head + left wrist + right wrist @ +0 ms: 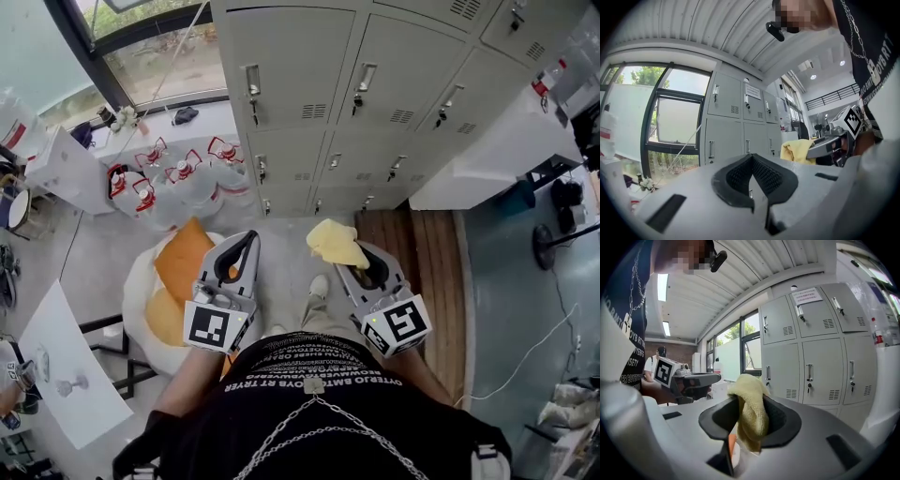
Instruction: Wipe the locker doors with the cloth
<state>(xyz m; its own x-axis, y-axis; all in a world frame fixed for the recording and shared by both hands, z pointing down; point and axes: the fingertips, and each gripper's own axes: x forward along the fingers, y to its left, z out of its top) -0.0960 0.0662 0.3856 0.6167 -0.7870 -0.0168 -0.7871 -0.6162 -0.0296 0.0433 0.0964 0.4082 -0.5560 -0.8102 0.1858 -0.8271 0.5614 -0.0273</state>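
Locker doors (291, 66) not yet reached, we judge; right tongs (750, 414) pinch yellow cloth (751, 408), left tongs (751, 177) pressed together, empty.

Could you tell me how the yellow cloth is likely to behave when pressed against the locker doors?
The yellow cloth is probably floppy: it droops in folds from the right gripper. It looks light, as a small pinch holds the whole bunch. Its coarse weave should likely grip, not slide freely, on the smooth locker doors.
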